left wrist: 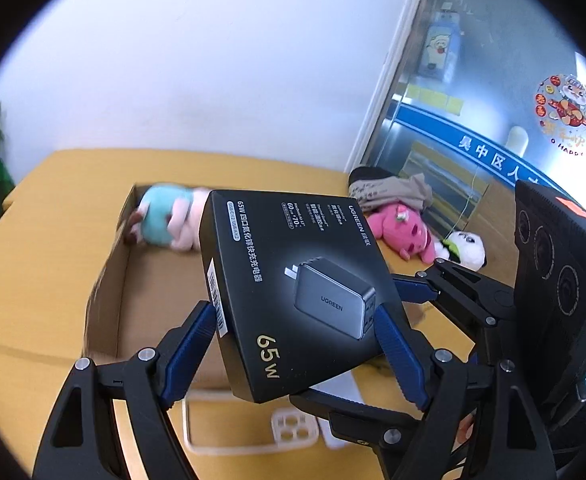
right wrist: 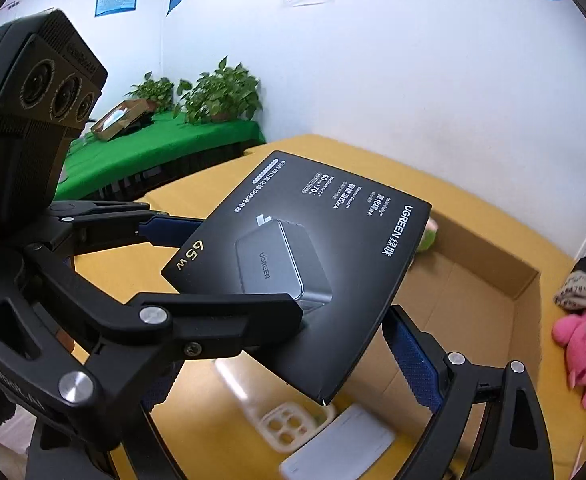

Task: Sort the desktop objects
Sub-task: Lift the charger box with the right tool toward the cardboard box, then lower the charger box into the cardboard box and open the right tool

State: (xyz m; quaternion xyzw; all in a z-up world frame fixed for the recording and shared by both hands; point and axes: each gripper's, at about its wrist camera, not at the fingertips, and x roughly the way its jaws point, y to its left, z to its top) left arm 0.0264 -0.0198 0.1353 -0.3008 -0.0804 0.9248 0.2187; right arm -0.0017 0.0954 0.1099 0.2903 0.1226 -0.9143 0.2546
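Observation:
A black UGREEN 65W charger box [left wrist: 293, 292] is held in the air above an open cardboard box [left wrist: 109, 300]. My left gripper [left wrist: 297, 320] is shut on the charger box, one blue pad on each side. In the right wrist view the charger box [right wrist: 313, 264] fills the middle, with the left gripper clamped on its near left corner. My right gripper [right wrist: 285, 364] sits below the charger box with its jaws spread wide; its right finger [right wrist: 413, 360] stands clear of the box edge. The right gripper also shows in the left wrist view [left wrist: 433, 280].
A teal and pink plush [left wrist: 165, 220] lies inside the cardboard box. A pink plush [left wrist: 397, 232], a panda plush [left wrist: 465, 248] and a cloth bundle [left wrist: 389, 188] lie on the yellow table [left wrist: 33, 260]. A clear phone case [right wrist: 289, 424] and a white flat device [right wrist: 341, 444] lie below.

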